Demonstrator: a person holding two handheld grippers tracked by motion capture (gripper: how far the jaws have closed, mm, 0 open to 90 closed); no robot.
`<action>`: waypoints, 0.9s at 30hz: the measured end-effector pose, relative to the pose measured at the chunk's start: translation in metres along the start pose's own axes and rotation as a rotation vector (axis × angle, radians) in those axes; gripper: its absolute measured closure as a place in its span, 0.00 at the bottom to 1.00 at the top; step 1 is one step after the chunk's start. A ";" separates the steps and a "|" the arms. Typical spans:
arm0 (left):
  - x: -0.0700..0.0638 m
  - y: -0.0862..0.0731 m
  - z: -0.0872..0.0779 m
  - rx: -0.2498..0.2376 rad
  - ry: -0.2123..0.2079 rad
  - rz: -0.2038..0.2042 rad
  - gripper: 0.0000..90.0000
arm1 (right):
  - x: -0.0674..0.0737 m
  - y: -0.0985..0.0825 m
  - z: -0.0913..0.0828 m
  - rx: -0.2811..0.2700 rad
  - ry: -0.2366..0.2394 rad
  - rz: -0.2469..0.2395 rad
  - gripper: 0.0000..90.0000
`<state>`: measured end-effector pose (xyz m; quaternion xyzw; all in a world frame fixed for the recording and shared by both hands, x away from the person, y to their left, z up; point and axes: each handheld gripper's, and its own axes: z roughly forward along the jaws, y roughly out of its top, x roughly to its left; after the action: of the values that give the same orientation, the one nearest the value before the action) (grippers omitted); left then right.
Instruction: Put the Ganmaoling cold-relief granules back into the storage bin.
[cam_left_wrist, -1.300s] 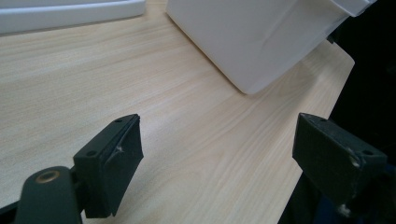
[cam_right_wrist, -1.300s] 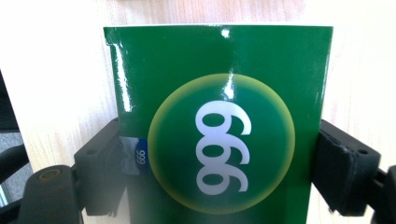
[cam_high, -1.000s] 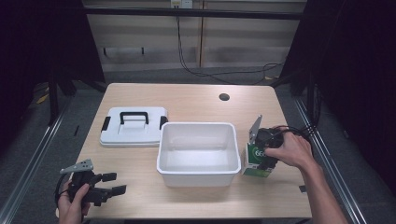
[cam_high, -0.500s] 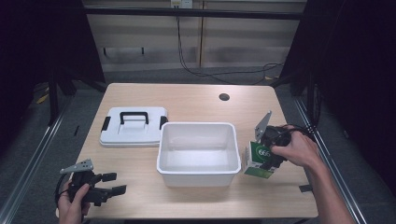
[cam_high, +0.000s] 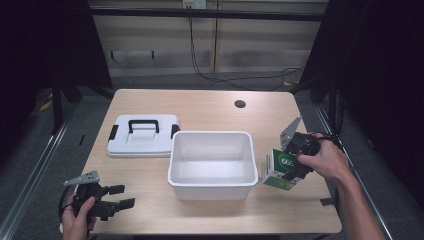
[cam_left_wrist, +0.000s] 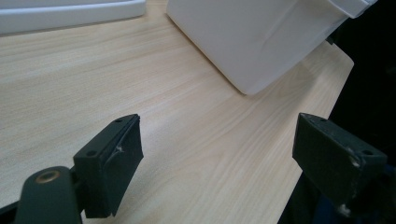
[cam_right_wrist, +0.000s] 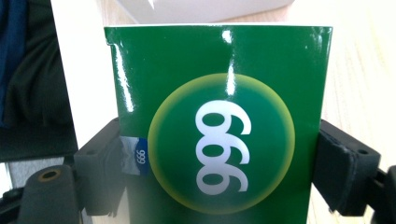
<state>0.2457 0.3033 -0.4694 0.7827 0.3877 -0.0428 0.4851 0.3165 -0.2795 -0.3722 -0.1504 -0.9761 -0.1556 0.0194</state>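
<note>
A green carton (cam_high: 277, 169) with a white number in a round emblem leans just right of the white bin (cam_high: 210, 134). My right gripper (cam_high: 292, 172) is shut on it. In the right gripper view the black pads (cam_right_wrist: 100, 172) press both sides of the carton (cam_right_wrist: 219, 116). I cannot tell whether the carton rests on the table. My left gripper (cam_high: 124, 196) is at the table's front left corner. It stands open over bare wood (cam_left_wrist: 217, 163), with nothing between its jaws.
The bin is empty, and its wall (cam_left_wrist: 261, 37) shows ahead of the left gripper. Its white lid (cam_high: 145, 145), with a black handle, lies flat to the bin's left. A cable hole (cam_high: 240, 104) sits near the far edge. The table (cam_high: 210, 112) is light wood.
The right hand and gripper have shifted slightly, and the green carton now leans more. The left gripper has not moved.
</note>
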 end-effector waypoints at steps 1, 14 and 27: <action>0.000 0.000 0.000 -0.001 0.000 0.001 0.18 | 0.001 -0.001 -0.001 -0.003 0.000 0.007 0.18; 0.001 0.001 0.000 -0.003 -0.001 -0.004 0.18 | 0.004 -0.009 -0.017 -0.030 -0.020 0.020 0.18; 0.000 0.001 0.001 0.006 0.001 0.006 0.18 | 0.008 -0.008 -0.040 -0.056 -0.053 0.016 0.18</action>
<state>0.2469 0.3024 -0.4693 0.7853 0.3855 -0.0422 0.4826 0.3057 -0.2964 -0.3361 -0.1629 -0.9703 -0.1786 -0.0095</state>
